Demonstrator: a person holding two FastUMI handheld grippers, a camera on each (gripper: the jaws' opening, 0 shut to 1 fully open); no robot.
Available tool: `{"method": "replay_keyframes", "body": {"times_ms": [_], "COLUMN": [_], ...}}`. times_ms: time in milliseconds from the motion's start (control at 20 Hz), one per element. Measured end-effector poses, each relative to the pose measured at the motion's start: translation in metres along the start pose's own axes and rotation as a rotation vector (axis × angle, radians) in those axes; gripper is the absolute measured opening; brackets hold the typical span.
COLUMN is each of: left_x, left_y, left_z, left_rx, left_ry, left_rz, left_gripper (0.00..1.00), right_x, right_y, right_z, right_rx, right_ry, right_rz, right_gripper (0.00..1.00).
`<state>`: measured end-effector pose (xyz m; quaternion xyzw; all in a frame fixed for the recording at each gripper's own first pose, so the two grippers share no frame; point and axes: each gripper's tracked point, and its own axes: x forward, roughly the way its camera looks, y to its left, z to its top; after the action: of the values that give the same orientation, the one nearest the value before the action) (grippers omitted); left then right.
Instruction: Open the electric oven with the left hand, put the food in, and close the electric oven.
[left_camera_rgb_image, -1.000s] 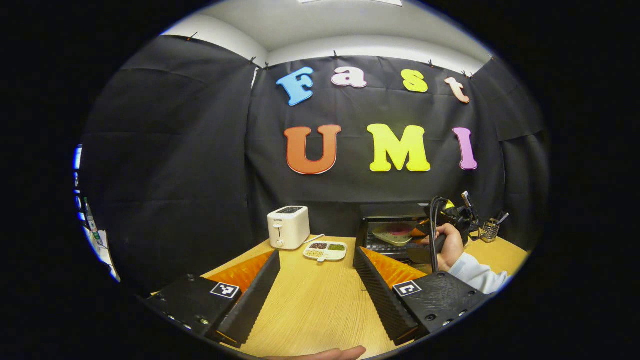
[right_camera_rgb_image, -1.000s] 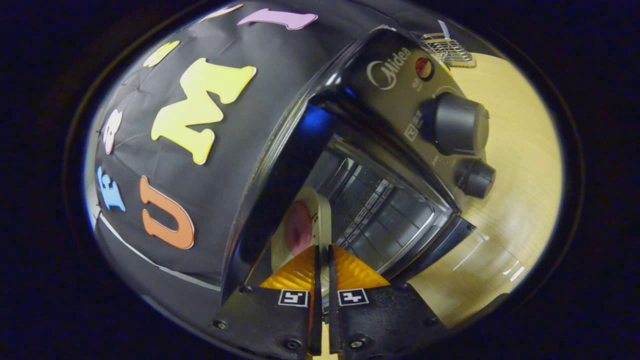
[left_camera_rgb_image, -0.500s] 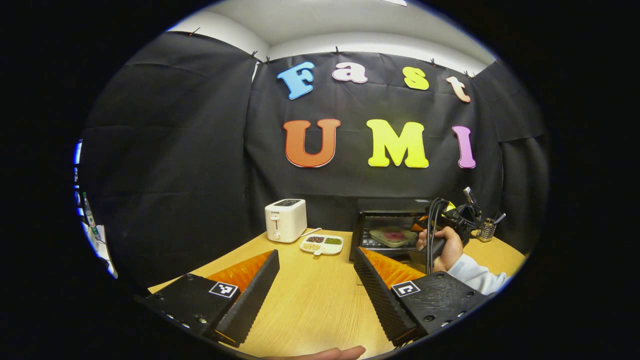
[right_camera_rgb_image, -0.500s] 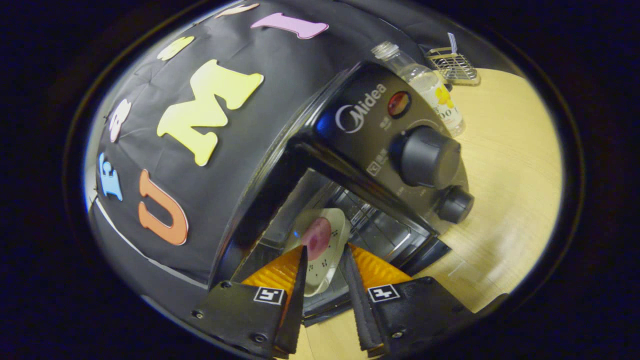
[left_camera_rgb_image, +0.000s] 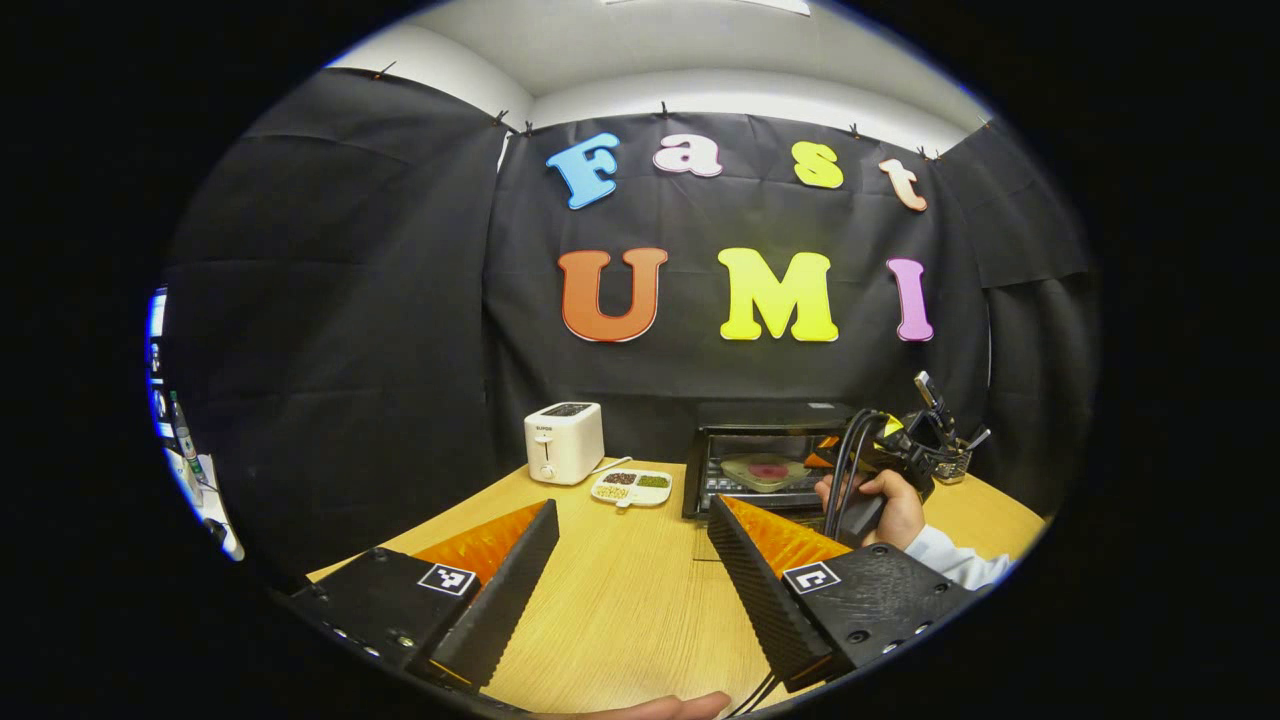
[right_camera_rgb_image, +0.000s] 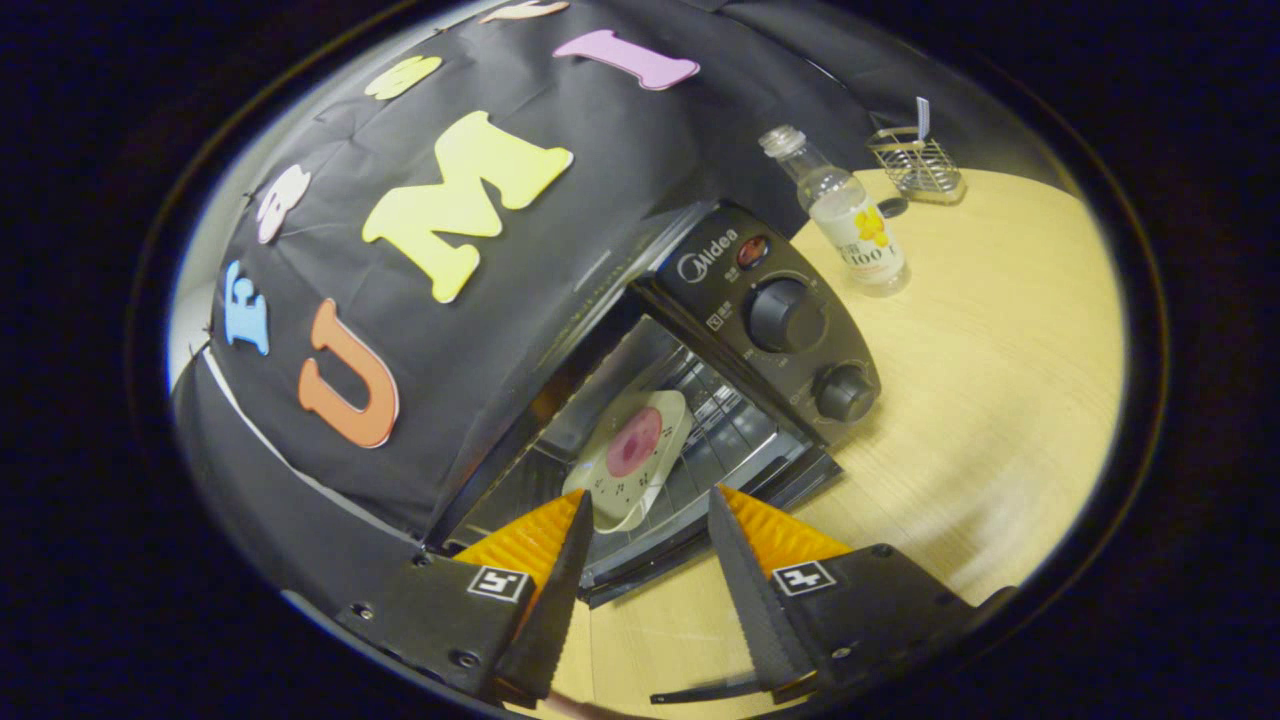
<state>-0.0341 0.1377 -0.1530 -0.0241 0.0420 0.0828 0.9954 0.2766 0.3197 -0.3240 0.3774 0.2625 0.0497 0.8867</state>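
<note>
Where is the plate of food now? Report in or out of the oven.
In. The plate of food rests on the rack inside the open electric oven, clear of the right tongs.

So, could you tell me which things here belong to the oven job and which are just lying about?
Part of the job:
- electric oven, door open
- plate of food on the oven rack
- left gripper, open
- right gripper, open

Lying about:
- toaster
- divided snack dish
- bottle
- wire holder

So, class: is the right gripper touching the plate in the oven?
Apart. In the right gripper view the right gripper is open, and the plate lies free on the oven rack.
</note>
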Motion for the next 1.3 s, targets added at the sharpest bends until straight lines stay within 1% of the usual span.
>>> {"method": "replay_keyframes", "body": {"times_ms": [50, 150, 200, 250, 400, 500, 550, 650, 700, 800, 900, 1000, 1050, 1100, 1200, 1300], "left_x": [-0.005, -0.012, -0.016, -0.02, -0.021, -0.021, -0.021, -0.017, -0.014, -0.004, 0.012, 0.029, 0.039, 0.048, 0.068, 0.086], "left_y": [-0.003, -0.009, -0.014, -0.02, -0.03, -0.031, -0.036, -0.049, -0.056, -0.065, -0.077, -0.093, -0.102, -0.111, -0.125, -0.133], "left_z": [0.004, 0.006, 0.006, 0.011, 0.012, 0.012, 0.01, 0.005, 0.003, -0.001, -0.009, -0.026, -0.037, -0.05, -0.08, -0.116], "left_rx": [0.002, 0.001, 0.0, 0.003, 0.012, 0.013, 0.013, 0.011, 0.018, 0.037, 0.044, 0.042, 0.04, 0.041, 0.048, 0.065], "left_ry": [-0.009, -0.004, 0.003, -0.003, 0.013, 0.024, 0.035, 0.055, 0.059, 0.068, 0.086, 0.121, 0.144, 0.172, 0.232, 0.315], "left_rz": [-0.006, -0.017, -0.026, -0.038, -0.05, -0.024, -0.025, -0.046, -0.056, -0.062, -0.071, -0.103, -0.122, -0.145, -0.175, -0.184], "left_gripper": [0.95, 0.96, 0.95, 0.96, 0.96, 0.96, 0.96, 0.96, 0.96, 0.96, 0.96, 0.96, 0.96, 0.96, 0.97, 0.97], "right_x": [-0.009, -0.028, -0.038, -0.05, -0.086, -0.114, -0.129, -0.158, -0.172, -0.205, -0.235, -0.27, -0.291, -0.307, -0.332, -0.347], "right_y": [0.0, -0.003, -0.002, -0.001, 0.002, -0.002, -0.004, -0.006, -0.008, -0.011, -0.007, -0.009, -0.012, -0.014, -0.019, -0.023], "right_z": [0.0, 0.001, 0.001, 0.003, 0.011, 0.02, 0.026, 0.039, 0.048, 0.068, 0.084, 0.098, 0.104, 0.113, 0.134, 0.144], "right_rx": [-0.025, -0.097, -0.142, -0.194, -0.337, -0.394, -0.414, -0.463, -0.502, -0.581, -0.623, -0.658, -0.669, -0.677, -0.7, -0.76], "right_ry": [-0.007, -0.013, -0.016, -0.023, -0.06, -0.08, -0.086, -0.108, -0.126, -0.184, -0.244, -0.282, -0.305, -0.338, -0.413, -0.461], "right_rz": [0.008, -0.004, 0.0, 0.007, 0.057, 0.084, 0.097, 0.13, 0.138, 0.161, 0.204, 0.23, 0.238, 0.245, 0.237, 0.216], "right_gripper": [0.74, 0.89, 0.91, 0.86, 0.94, 0.95, 0.94, 0.93, 0.95, 0.94, 0.94, 0.94, 1.0, 0.94, 0.94, 0.94]}}
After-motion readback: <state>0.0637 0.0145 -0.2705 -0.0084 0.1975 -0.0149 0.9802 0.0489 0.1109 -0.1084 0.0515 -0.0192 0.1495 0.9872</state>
